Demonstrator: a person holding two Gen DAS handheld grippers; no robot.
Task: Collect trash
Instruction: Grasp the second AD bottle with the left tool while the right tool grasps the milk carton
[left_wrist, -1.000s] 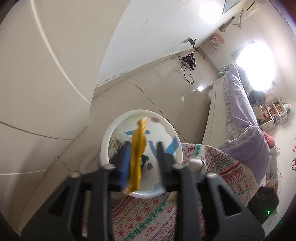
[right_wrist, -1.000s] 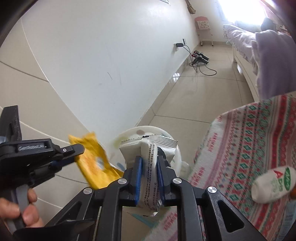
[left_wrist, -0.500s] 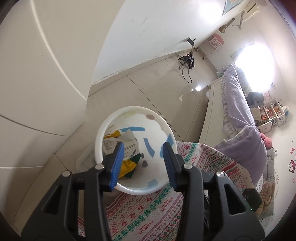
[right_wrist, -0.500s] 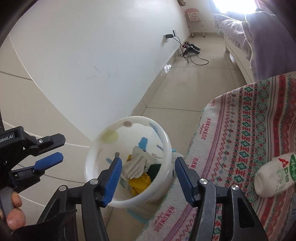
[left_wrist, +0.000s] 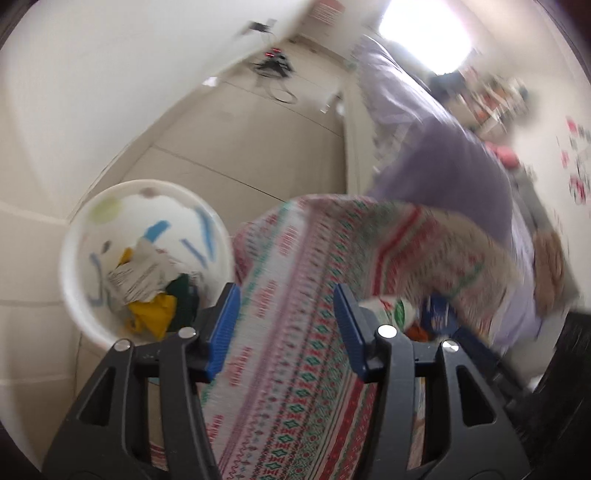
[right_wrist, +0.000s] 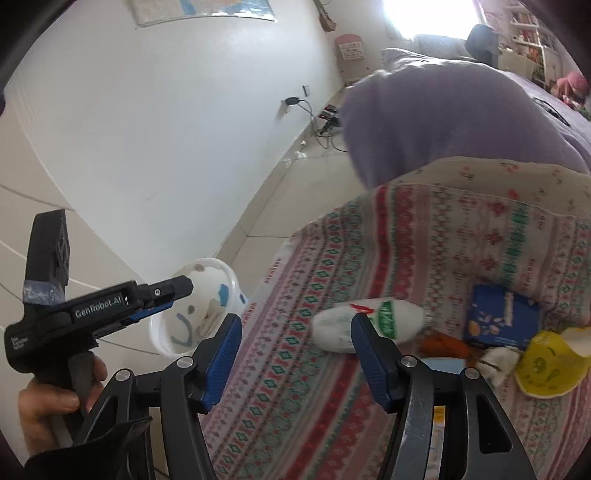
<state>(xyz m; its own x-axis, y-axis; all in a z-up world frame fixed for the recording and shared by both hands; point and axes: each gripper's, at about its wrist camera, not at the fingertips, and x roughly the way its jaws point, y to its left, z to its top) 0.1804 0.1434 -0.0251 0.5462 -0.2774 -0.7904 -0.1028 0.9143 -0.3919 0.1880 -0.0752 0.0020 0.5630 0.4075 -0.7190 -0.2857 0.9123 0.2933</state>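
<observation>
- Blue-padded and spread wide with nothing between the jaws, our right gripper hangs over the patterned cloth that covers the surface; the left gripper is equally released and empty, over the same cloth near its edge by the bin.
- White with green and red print, the bottle lies on its side just beyond the right gripper's right-hand finger, which partly hides it. Its long axis runs roughly crosswise to the gripper's line of reach, cap end seemingly toward the right.
- We judge the right gripper to be the nearer one: in the left wrist view the bottle sits just past that gripper's right finger too, but the frame is blurred and the gap is hard to read.
- Beyond the bottle, toward the right edge of the surface, lie a blue packet, something orange, a crumpled white scrap and a yellow wrapper.
- Off the surface's left edge, on the floor, stands the white bin, already holding yellow, green and printed paper trash.
- A small shift rightward would, we think, centre the bottle between the right jaws across its narrow width.
</observation>
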